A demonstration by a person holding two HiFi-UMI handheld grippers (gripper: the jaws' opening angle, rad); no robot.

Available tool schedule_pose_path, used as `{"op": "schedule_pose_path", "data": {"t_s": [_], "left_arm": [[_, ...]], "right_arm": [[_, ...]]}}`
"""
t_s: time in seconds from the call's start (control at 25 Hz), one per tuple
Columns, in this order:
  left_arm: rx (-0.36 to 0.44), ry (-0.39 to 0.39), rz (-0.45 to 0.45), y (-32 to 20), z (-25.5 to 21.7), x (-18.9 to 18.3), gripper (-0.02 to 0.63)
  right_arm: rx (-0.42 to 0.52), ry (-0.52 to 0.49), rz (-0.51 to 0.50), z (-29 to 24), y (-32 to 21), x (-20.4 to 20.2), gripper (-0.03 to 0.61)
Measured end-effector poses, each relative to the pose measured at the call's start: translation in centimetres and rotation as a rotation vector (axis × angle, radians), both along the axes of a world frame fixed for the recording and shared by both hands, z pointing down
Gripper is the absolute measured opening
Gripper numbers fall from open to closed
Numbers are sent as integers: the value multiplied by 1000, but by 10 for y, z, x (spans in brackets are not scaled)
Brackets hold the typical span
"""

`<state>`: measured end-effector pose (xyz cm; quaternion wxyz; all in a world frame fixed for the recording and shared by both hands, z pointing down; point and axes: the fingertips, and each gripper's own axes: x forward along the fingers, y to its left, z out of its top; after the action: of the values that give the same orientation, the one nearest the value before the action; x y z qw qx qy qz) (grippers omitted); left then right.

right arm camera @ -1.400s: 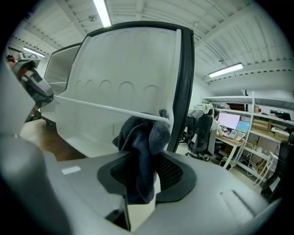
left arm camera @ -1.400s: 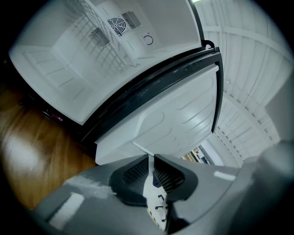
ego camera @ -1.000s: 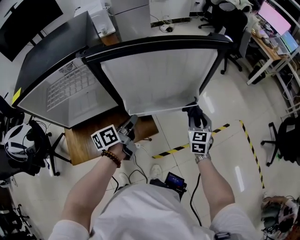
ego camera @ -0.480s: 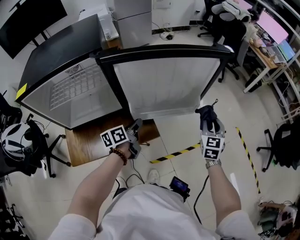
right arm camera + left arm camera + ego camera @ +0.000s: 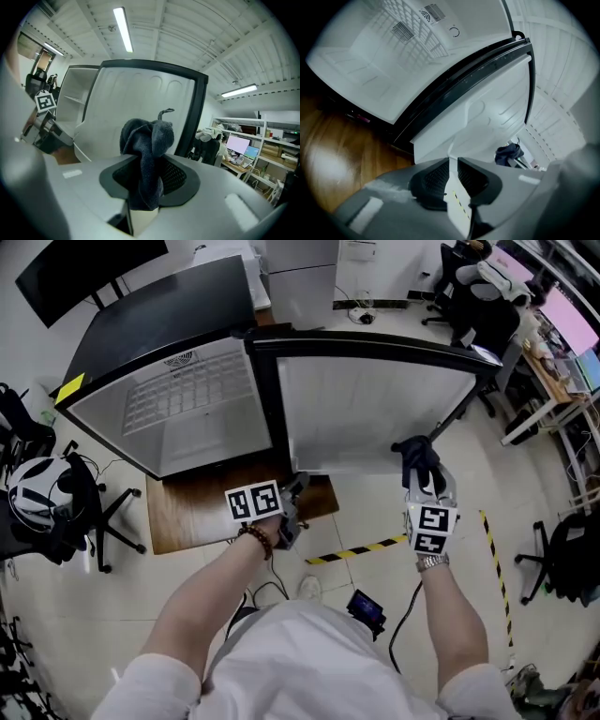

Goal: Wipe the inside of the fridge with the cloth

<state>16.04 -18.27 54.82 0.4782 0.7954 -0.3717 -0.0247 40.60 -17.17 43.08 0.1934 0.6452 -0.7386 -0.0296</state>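
Observation:
A small black fridge [image 5: 141, 324] stands with its door [image 5: 375, 409] swung wide, so the white interior [image 5: 178, 409] and wire shelf show. My right gripper [image 5: 420, 467] is shut on a dark blue-grey cloth [image 5: 417, 454] just below the door's lower right corner. In the right gripper view the cloth [image 5: 147, 140] bunches up out of the right gripper [image 5: 150, 161] in front of the door's white liner [image 5: 140, 93]. My left gripper [image 5: 296, 487] hangs below the door's lower left corner. Its jaws are all but shut with nothing in the thin slit, seen in the left gripper view [image 5: 453, 161].
The fridge rests on a low wooden platform [image 5: 187, 517]. Yellow-black tape [image 5: 361, 547] crosses the tiled floor near my feet, beside a small device [image 5: 366, 607] with a cable. An office chair holding a helmet [image 5: 42, 498] is at left, and desks with monitors [image 5: 562, 310] at right.
The head view has swung, so the fridge and door sit further right and lower. Both grippers stay just below the door's lower edge, and the cloth is still held.

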Motion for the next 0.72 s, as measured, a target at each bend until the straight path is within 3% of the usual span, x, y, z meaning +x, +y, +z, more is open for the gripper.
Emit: {"op": "schedule_pose_path", "data": {"t_s": [0.36,0.72], "left_arm": [[60,-29,-23,6,-25,-29,48],[278,-162,-108,21,-86,-86,40]], "right_arm": [[9,-20,-160,-14,-8,-90,114],[31,-30,-359,-33,-2,-176,114]]}}
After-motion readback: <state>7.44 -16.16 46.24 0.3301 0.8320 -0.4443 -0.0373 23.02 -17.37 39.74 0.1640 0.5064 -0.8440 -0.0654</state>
